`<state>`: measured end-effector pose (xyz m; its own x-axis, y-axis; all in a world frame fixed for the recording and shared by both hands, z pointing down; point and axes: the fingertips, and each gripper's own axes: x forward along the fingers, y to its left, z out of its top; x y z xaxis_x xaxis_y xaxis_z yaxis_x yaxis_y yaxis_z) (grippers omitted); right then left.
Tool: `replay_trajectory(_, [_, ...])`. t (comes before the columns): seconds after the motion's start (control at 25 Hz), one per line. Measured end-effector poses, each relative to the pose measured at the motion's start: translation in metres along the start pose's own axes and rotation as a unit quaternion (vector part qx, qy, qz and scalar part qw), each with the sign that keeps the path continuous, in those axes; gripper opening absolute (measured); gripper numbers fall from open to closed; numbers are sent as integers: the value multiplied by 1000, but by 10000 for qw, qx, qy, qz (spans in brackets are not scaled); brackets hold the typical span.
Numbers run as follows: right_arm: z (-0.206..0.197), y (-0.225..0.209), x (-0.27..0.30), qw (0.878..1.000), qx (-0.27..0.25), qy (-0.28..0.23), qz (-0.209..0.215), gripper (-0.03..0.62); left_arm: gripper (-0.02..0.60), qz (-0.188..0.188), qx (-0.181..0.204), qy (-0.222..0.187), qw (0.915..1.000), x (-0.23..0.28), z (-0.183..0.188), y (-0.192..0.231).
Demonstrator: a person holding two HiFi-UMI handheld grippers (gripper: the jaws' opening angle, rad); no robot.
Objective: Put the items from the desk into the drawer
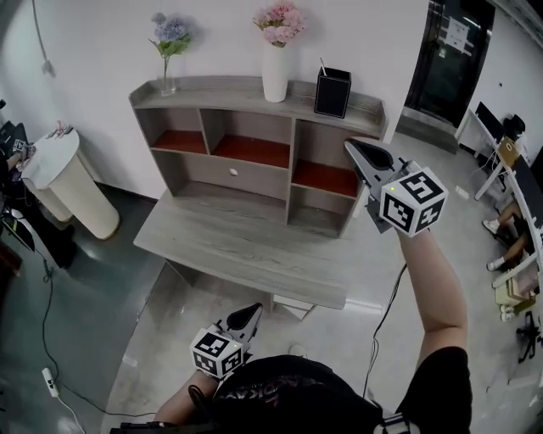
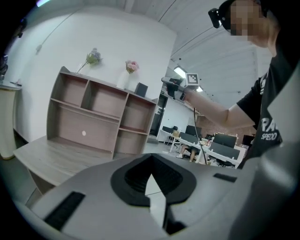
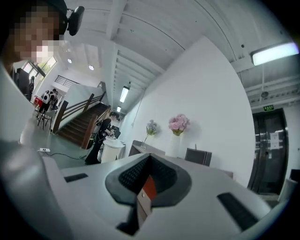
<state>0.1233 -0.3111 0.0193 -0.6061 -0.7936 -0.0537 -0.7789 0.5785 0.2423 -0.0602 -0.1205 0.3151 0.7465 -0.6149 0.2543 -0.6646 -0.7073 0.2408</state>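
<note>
On the hutch's (image 1: 212,87) top shelf we see a glass vase of blue flowers (image 1: 167,52) at the left end, a white vase of pink flowers (image 1: 275,69) mid-shelf and a black pen holder (image 1: 333,91) toward the right. The drawer (image 1: 233,172) is shut under the middle compartment, with a grey front and a small pale knob. Both grippers are clenched on nothing. The left gripper (image 1: 253,310) is low off the desk's (image 1: 237,246) front edge, and the right gripper (image 1: 353,147) is before the hutch's right end.

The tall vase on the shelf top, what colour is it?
The tall vase is white, holding pink flowers; clearest in the head view.
</note>
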Motion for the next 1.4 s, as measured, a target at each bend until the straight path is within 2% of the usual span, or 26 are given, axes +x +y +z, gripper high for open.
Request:
replay_trajectory(0.28, [24,-67,52,9997,-85,164,-173,17,12,278,91,-81,9995,6,12,13])
replay_trajectory(0.52, [35,-129,92,9978,-83,591,-273,18,11,366,289,-39,9989,22,20,15])
replay_trajectory(0.72, [34,-168,127,9936,-206,1073,-281,20,11,545,139,-104,9984,32,24,20])
replay_trajectory(0.92, [30,-191,157,9877,-73,1552,-156,26,12,800,-6,-210,9966,38,26,27])
replay_trajectory(1.08, [26,-197,181,9799,-59,1992,-18,86,11,1065,-105,-331,9937,37,25,33])
replay_trajectory(1.2, [18,-205,196,9732,-53,2299,-65,86,12,1246,-203,-410,9912,35,23,35])
replay_trajectory(1.4, [6,-222,219,9629,349,2671,-190,100,12,1513,-350,-458,9868,30,19,41])
